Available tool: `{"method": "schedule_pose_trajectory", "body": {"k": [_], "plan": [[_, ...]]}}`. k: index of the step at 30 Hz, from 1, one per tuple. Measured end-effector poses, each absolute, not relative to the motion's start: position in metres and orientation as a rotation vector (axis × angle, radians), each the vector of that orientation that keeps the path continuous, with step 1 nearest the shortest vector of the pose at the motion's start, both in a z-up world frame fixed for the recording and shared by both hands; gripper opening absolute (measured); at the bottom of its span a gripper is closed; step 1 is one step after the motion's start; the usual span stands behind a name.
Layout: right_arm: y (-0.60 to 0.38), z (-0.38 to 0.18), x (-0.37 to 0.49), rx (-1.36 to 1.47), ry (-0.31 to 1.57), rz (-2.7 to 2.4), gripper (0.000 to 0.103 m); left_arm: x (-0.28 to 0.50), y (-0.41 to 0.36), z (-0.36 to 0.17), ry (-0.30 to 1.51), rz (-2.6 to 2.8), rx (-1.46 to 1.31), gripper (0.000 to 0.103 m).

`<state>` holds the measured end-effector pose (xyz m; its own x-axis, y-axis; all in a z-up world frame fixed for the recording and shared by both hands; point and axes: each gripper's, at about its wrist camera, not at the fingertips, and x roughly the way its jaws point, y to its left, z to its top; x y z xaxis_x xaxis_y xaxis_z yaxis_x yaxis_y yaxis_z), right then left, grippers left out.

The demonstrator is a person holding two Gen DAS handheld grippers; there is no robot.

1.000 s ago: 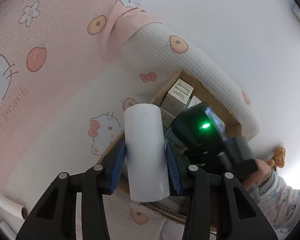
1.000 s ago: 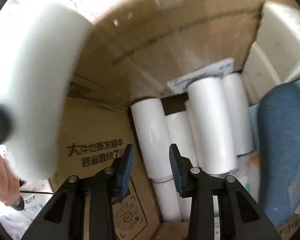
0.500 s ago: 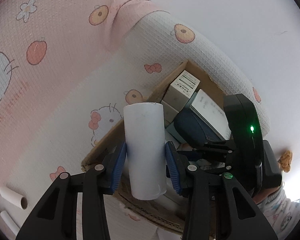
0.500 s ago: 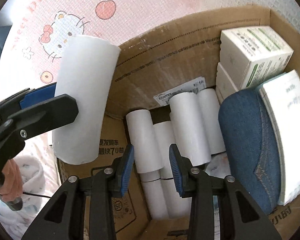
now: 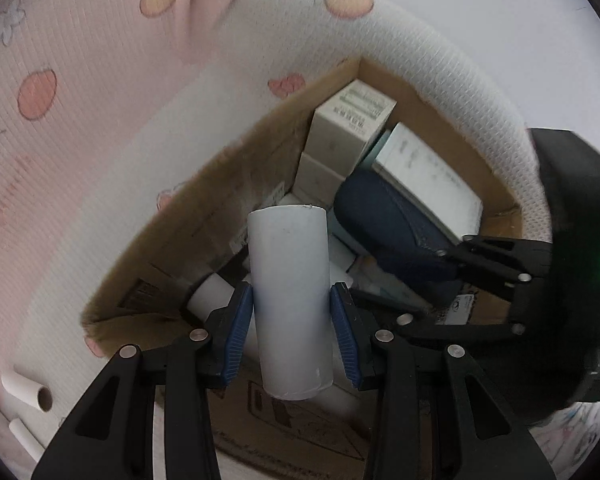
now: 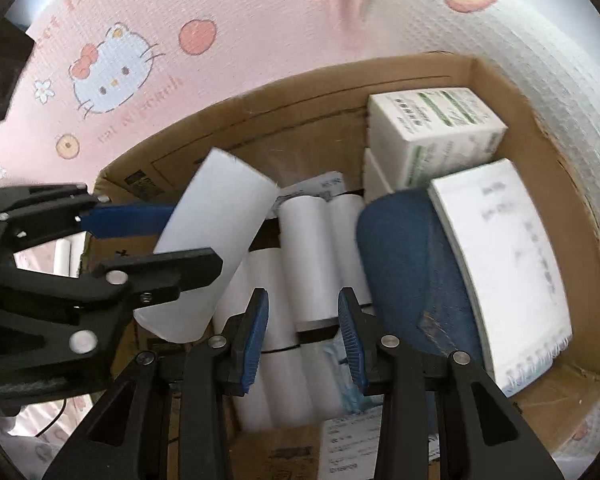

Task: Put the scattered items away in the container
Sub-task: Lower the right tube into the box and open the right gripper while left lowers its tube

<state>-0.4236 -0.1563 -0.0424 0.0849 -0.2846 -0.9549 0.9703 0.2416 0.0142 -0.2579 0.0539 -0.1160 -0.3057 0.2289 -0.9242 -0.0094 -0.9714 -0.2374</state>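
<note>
My left gripper [image 5: 292, 320] is shut on a white paper roll [image 5: 288, 300] and holds it over the open cardboard box [image 5: 220, 176]. The same roll [image 6: 216, 240] and the left gripper [image 6: 156, 240] show in the right wrist view, above the box's left side. My right gripper [image 6: 303, 332] is open and empty, above several white rolls [image 6: 308, 248] lying in the cardboard box [image 6: 300, 96]. The box also holds a blue denim pouch [image 6: 412, 264], a white notebook [image 6: 508, 256] and white cartons [image 6: 432, 128].
The box sits on pink and white cartoon-print bedding [image 6: 180, 32]. A bolster [image 5: 420, 40] runs along the box's far side. Two loose paper tubes [image 5: 24, 392] lie on the bedding at the lower left of the left wrist view.
My left gripper has carried the roll forward and over the box opening. My right gripper has drawn back up out of the box, still open.
</note>
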Motion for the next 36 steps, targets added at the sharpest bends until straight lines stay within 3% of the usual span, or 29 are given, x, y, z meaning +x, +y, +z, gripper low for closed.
{"method": "schedule_pose_trajectory", "body": {"k": [2, 13, 28, 33, 36], "plan": [[-0.17, -0.046, -0.427, 0.839, 1.026, -1.135, 0.014, -0.26, 0.055, -0.122, -0.296, 2.392, -1.785, 0.044], [-0.177, -0.061, -0.4, 0.808, 1.023, -1.145, 0.013, -0.282, 0.058, -0.149, -0.369, 2.335, -1.943, 0.044], [-0.171, -0.061, -0.407, 0.815, 1.047, -1.143, 0.014, -0.294, 0.039, -0.169, -0.972, 2.305, -2.144, 0.044], [-0.17, -0.061, -0.405, 0.811, 1.055, -1.133, 0.014, -0.296, 0.041, -0.176, -0.976, 2.236, -2.205, 0.044], [-0.169, -0.061, -0.405, 0.815, 1.059, -1.126, 0.014, -0.297, 0.029, -0.173, -1.077, 2.183, -2.209, 0.045]]}}
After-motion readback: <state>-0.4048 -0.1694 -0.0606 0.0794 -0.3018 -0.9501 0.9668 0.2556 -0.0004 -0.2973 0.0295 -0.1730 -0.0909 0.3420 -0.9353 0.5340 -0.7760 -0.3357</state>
